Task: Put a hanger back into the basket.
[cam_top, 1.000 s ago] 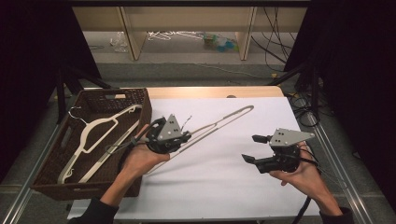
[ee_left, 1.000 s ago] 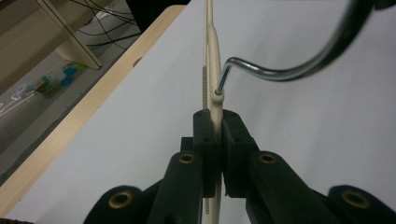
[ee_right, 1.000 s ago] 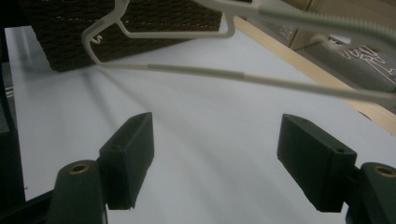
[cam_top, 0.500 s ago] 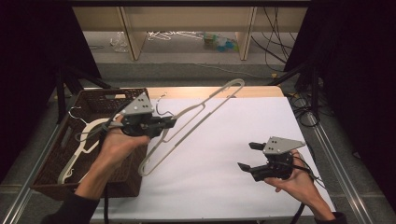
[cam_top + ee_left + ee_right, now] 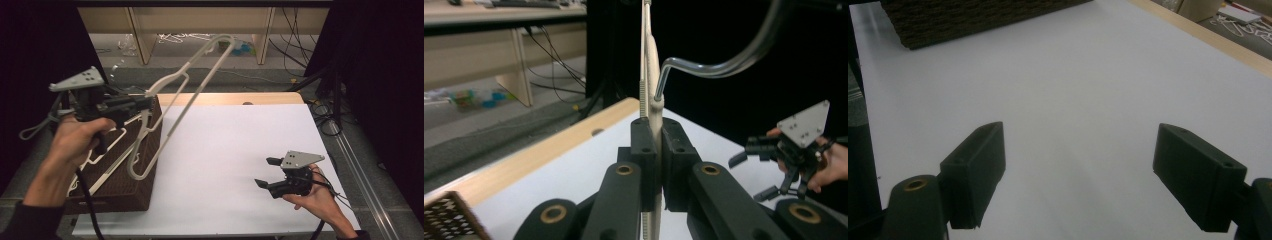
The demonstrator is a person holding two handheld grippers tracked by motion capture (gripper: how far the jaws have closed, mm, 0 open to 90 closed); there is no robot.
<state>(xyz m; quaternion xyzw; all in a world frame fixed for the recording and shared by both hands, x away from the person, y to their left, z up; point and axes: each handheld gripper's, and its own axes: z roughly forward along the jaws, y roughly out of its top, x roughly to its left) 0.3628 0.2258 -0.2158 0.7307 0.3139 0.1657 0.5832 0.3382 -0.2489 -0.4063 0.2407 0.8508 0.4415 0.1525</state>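
A cream plastic hanger [image 5: 176, 76] with a clear hook hangs tilted in the air, its lower end over the dark wicker basket [image 5: 115, 197] at the left. My left gripper [image 5: 141, 103] is shut on it near the hook. In the left gripper view the pads [image 5: 644, 150] pinch the hanger [image 5: 652, 65] edge-on, and the hook [image 5: 724, 67] curves off to the right. My right gripper [image 5: 262, 172] sits low over the white table [image 5: 225, 150] at the right. Its jaws have just been opening and stand wide, with nothing between the pads [image 5: 978, 170].
More white hangers [image 5: 107, 150] lie in the basket. The basket's wall [image 5: 973, 20] shows far off in the right gripper view. A wooden strip [image 5: 230, 98] edges the table's far side. Shelving legs and floor clutter [image 5: 240, 47] lie beyond, cables [image 5: 325, 110] at the right.
The left hand has lifted the hanger off the table and swung it up and left over the basket. The right gripper has sunk slightly toward the near edge and opened a little wider.
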